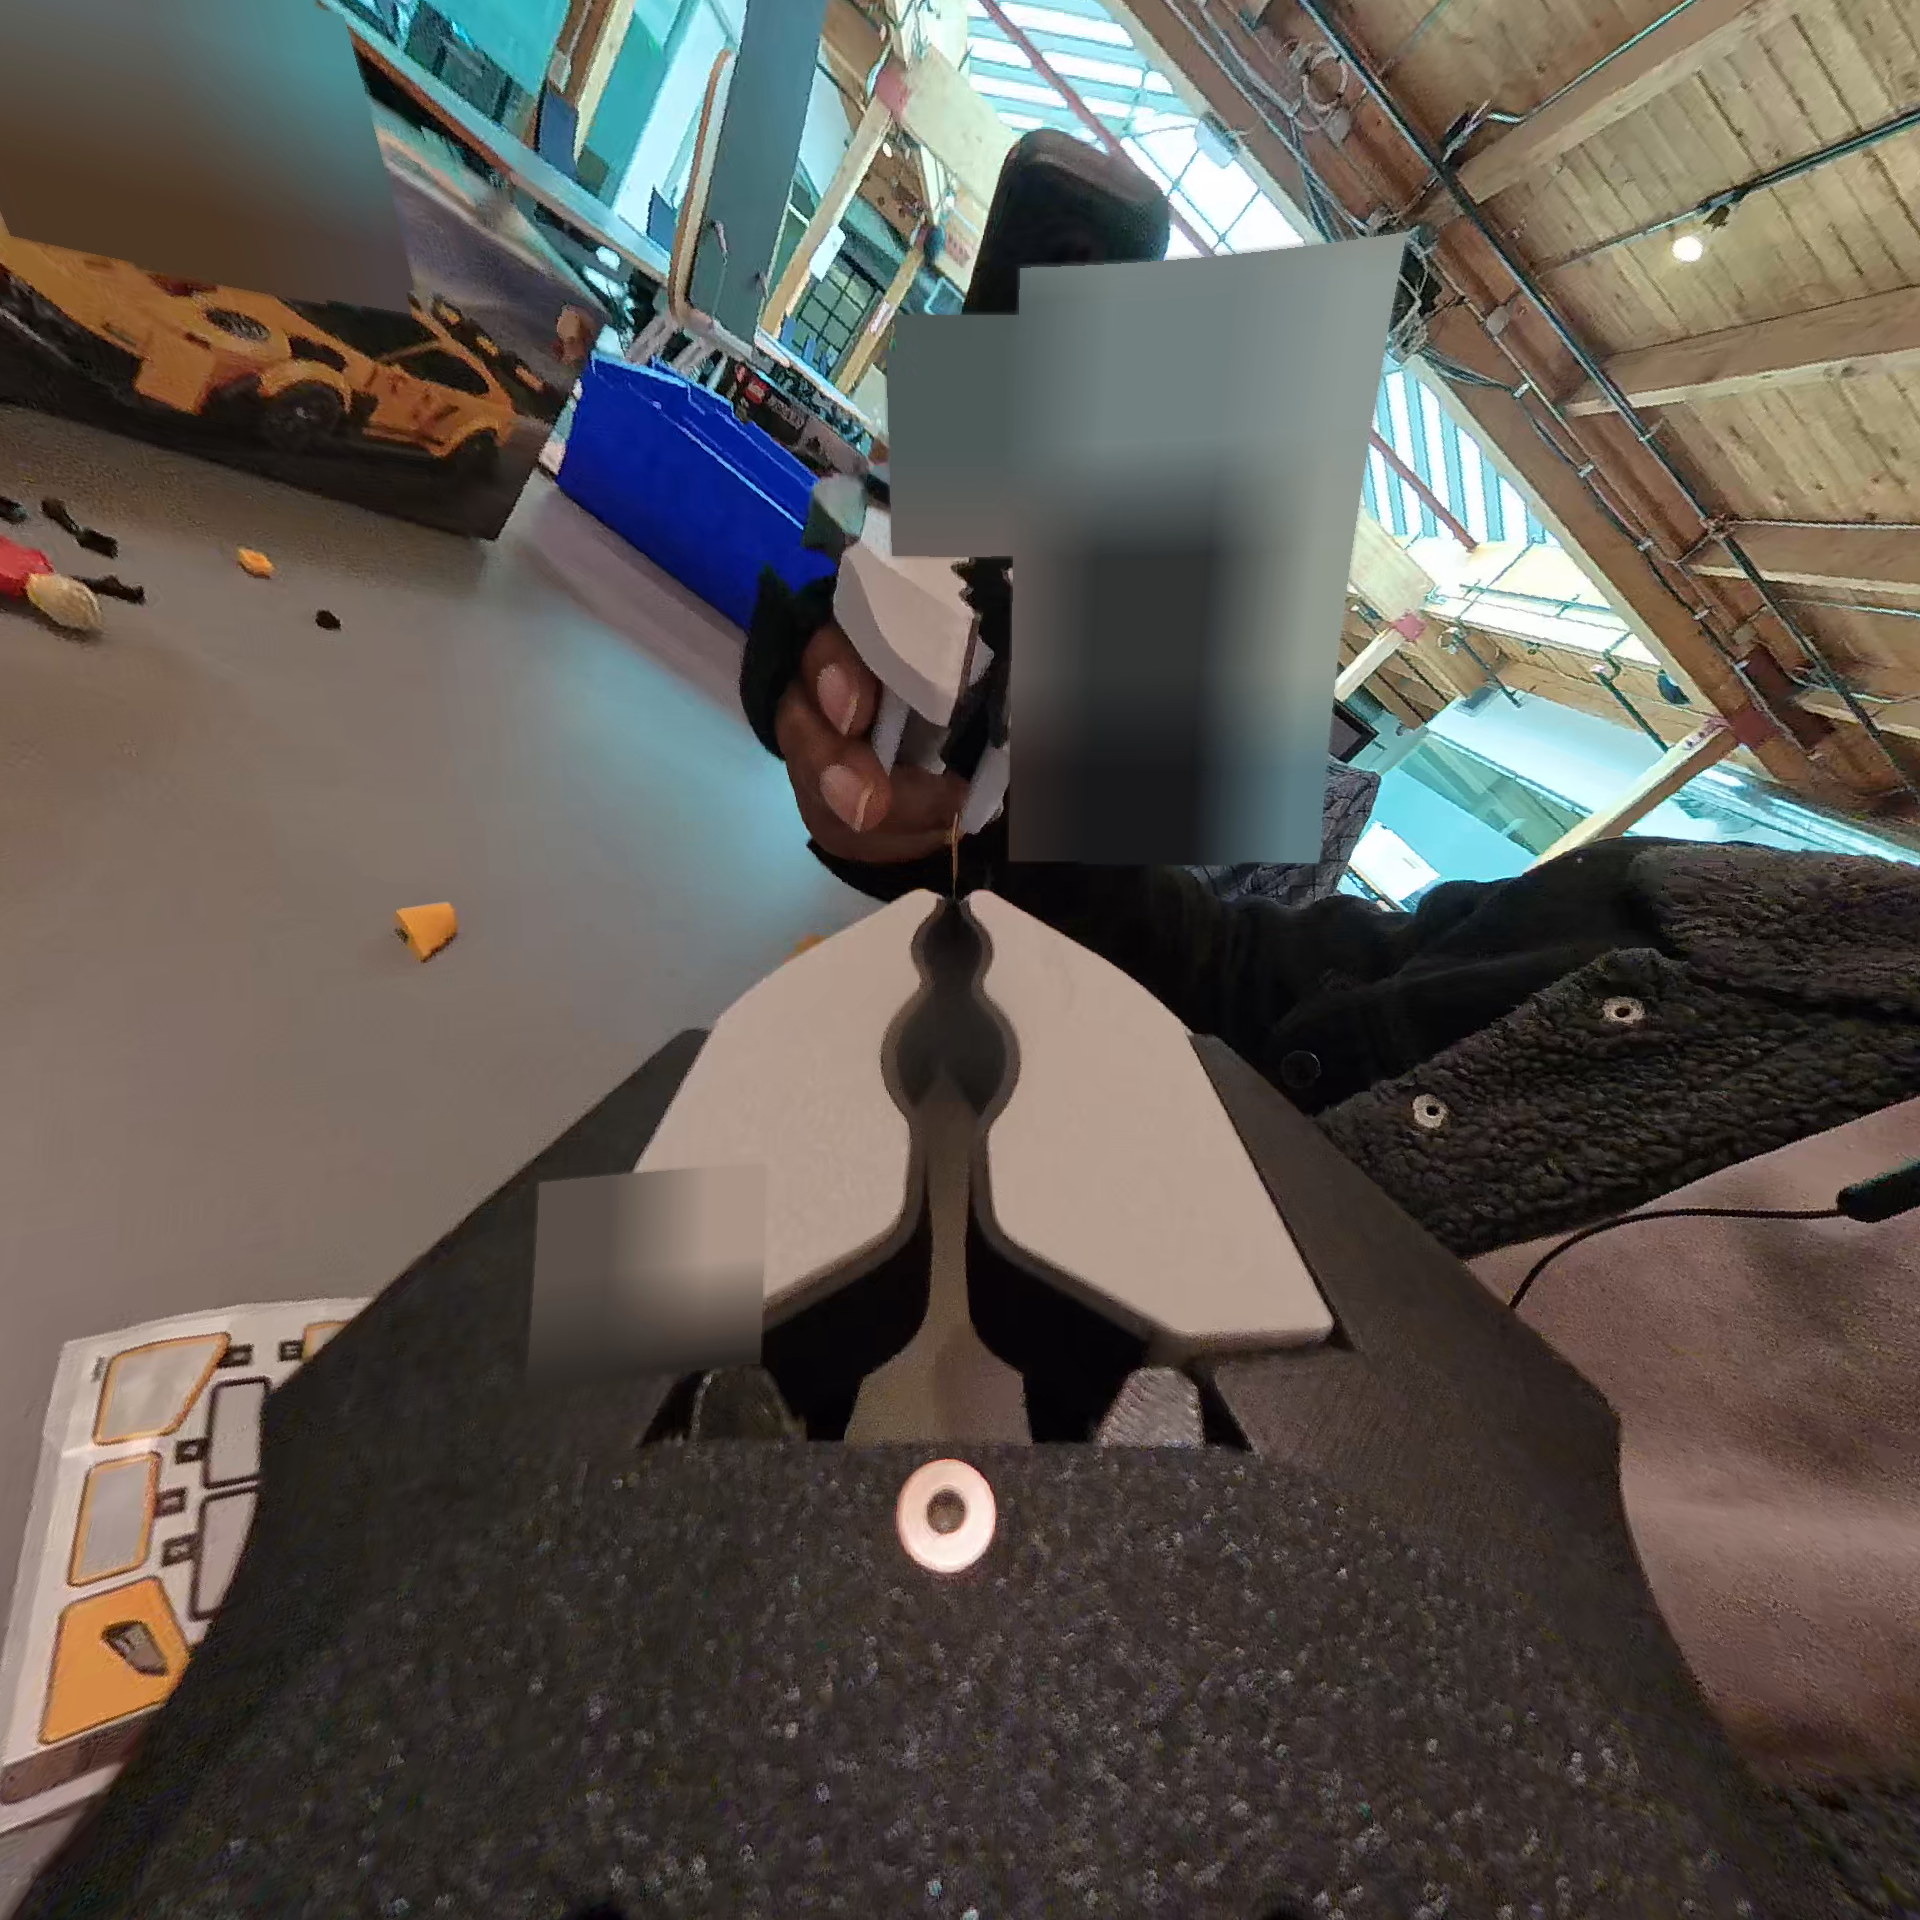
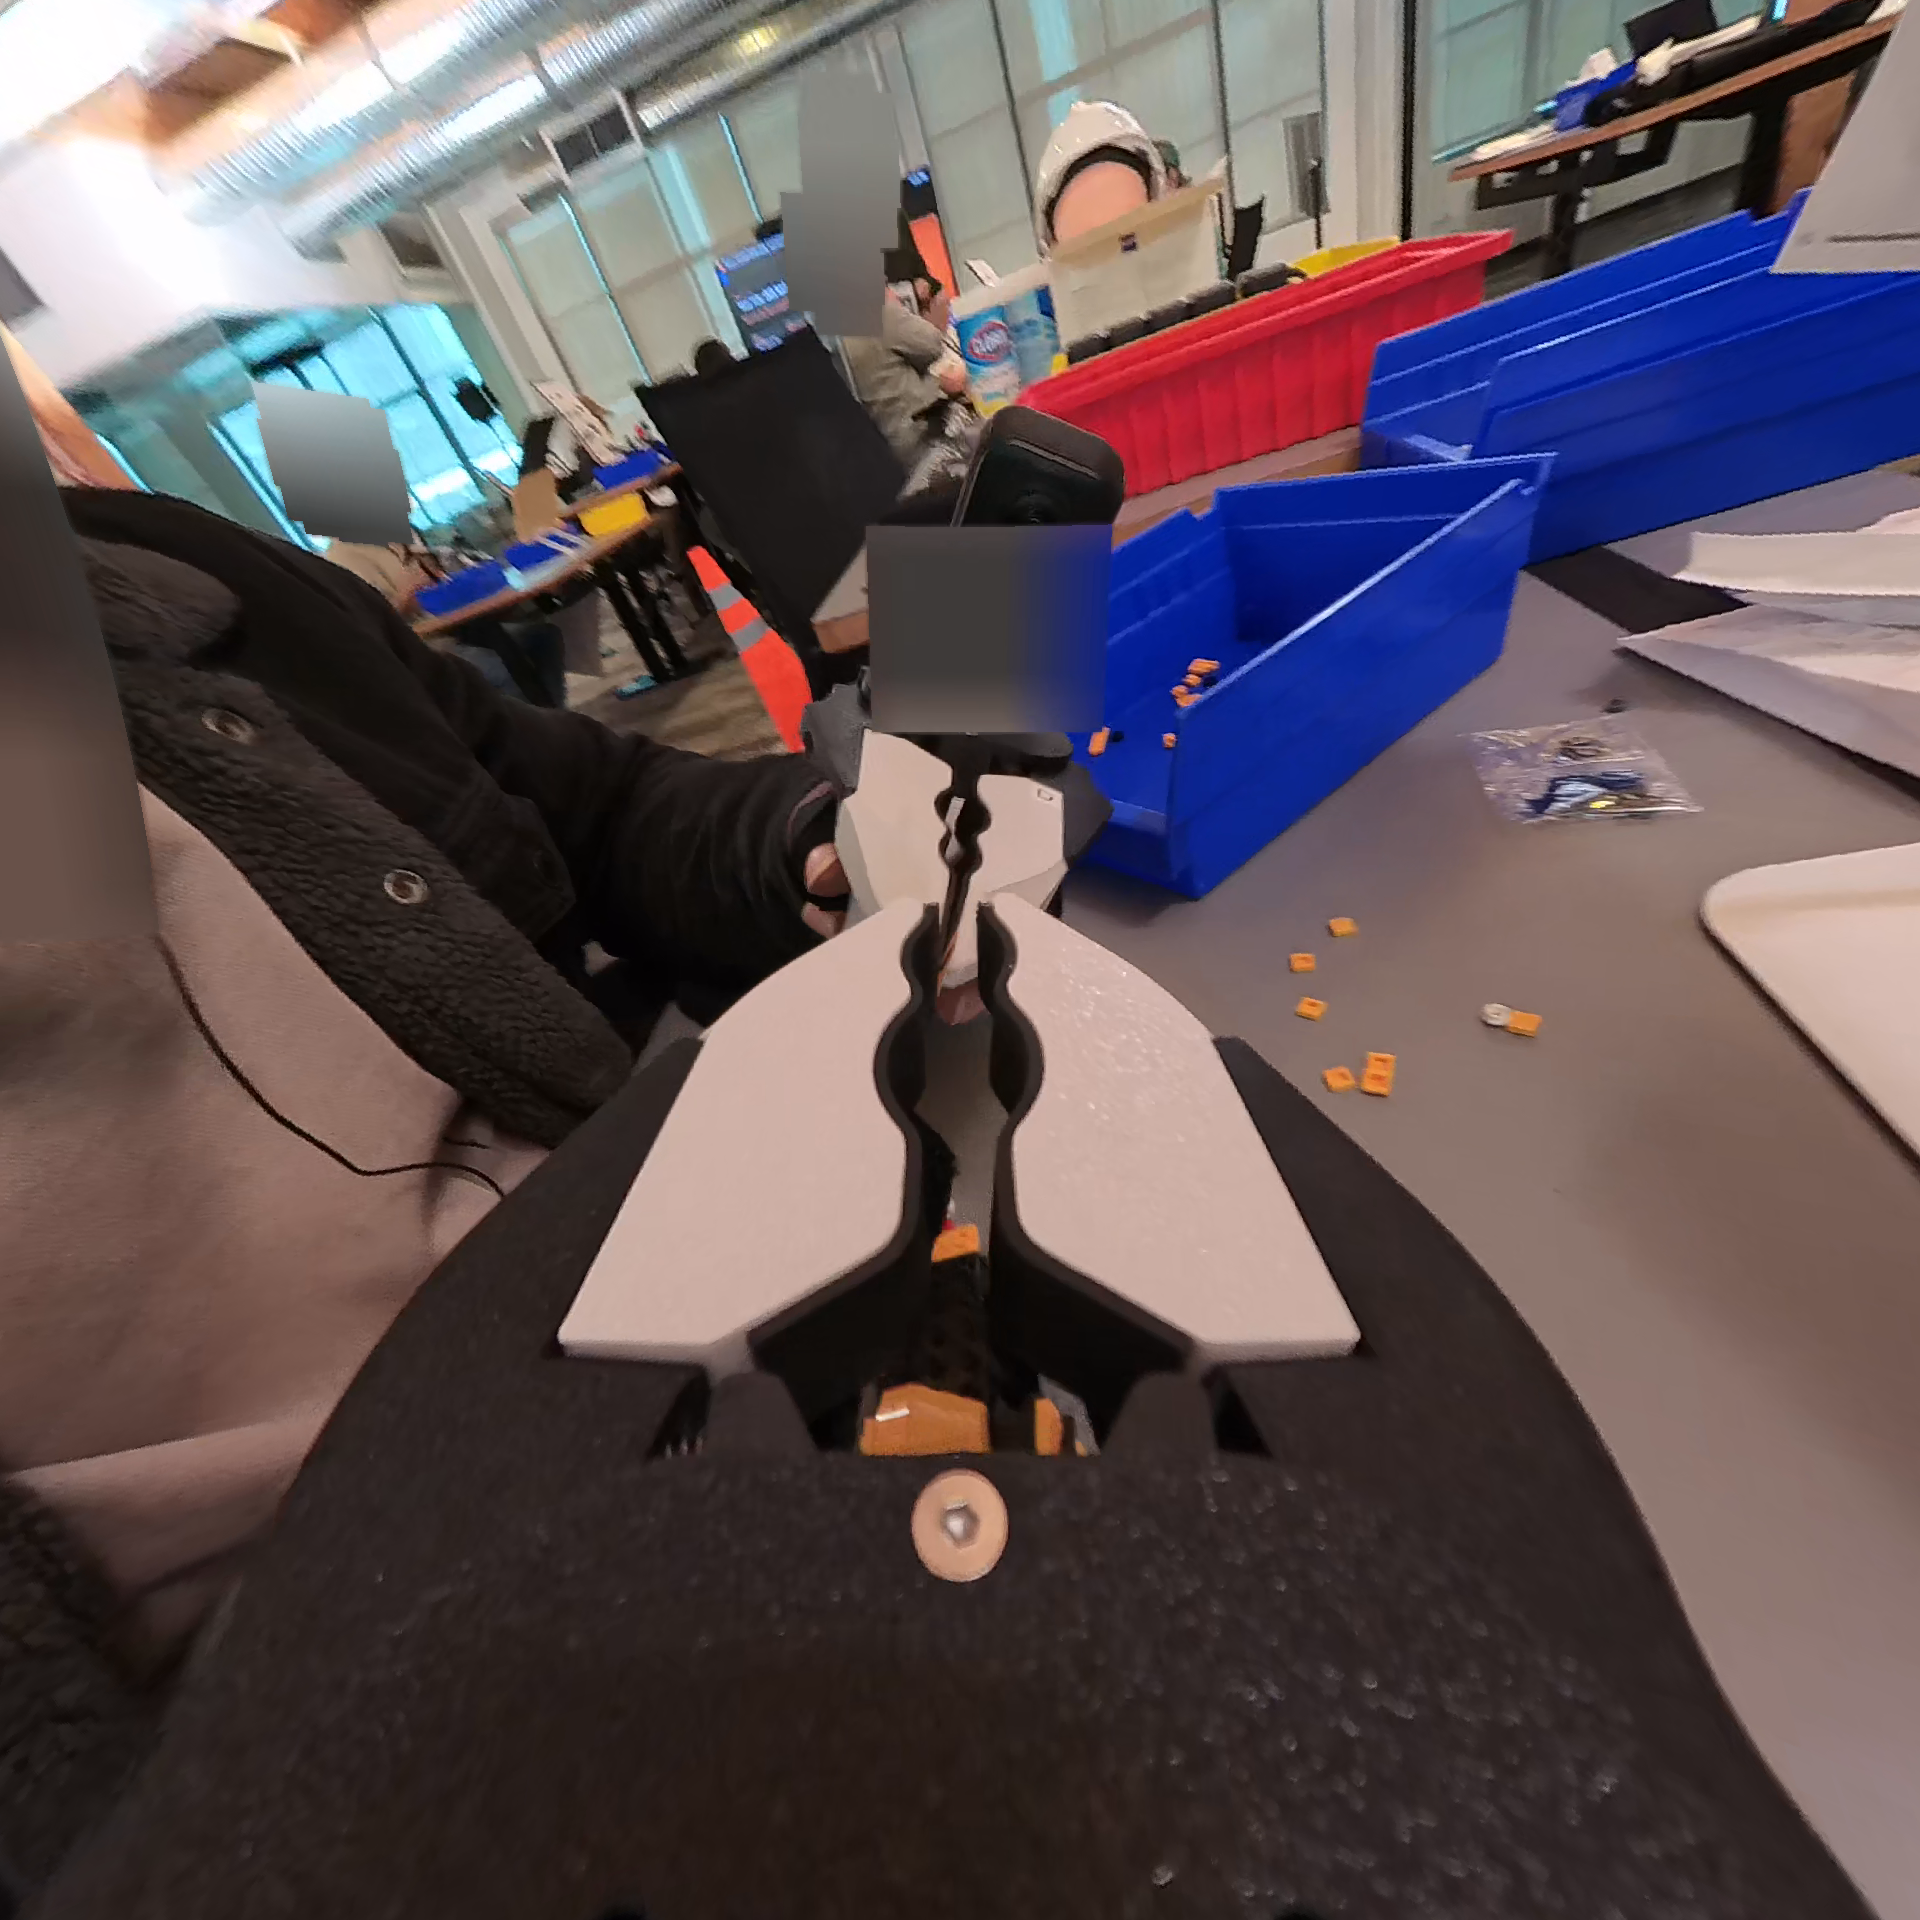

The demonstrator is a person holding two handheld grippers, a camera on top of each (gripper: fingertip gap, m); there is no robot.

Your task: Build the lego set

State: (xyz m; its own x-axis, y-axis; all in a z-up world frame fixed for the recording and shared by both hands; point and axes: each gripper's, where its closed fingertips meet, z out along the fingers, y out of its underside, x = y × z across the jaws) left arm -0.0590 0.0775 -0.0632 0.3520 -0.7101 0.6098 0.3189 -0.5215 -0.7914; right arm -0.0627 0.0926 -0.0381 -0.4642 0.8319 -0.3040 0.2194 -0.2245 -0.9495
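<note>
My left gripper (image 1: pixel 951 906) is shut on a thin yellowish strip (image 1: pixel 955 847) that I see edge-on. The strip runs from its tips up toward my right gripper (image 1: pixel 971 686), which a hand holds just beyond. In the right wrist view my right gripper (image 2: pixel 956 916) is slightly open, with a gap showing between its pads. The strip (image 2: pixel 950 920) stands between the fingertips, close to the left pad, and is not pinched. The left gripper (image 2: pixel 961 873) faces it tip to tip, shut on the strip's far end. Both grippers are raised above the grey table (image 2: pixel 1455 1247).
A sticker sheet (image 1: pixel 135 1507) lies at the lower left, and a box with a yellow car picture (image 1: pixel 260 384) stands behind. Blue bins (image 2: pixel 1351 665) and a red bin (image 2: pixel 1247 384) stand at the back. Small orange pieces (image 2: pixel 1351 1075), a plastic bag (image 2: pixel 1579 774) and a white tray (image 2: pixel 1829 966) lie to the right.
</note>
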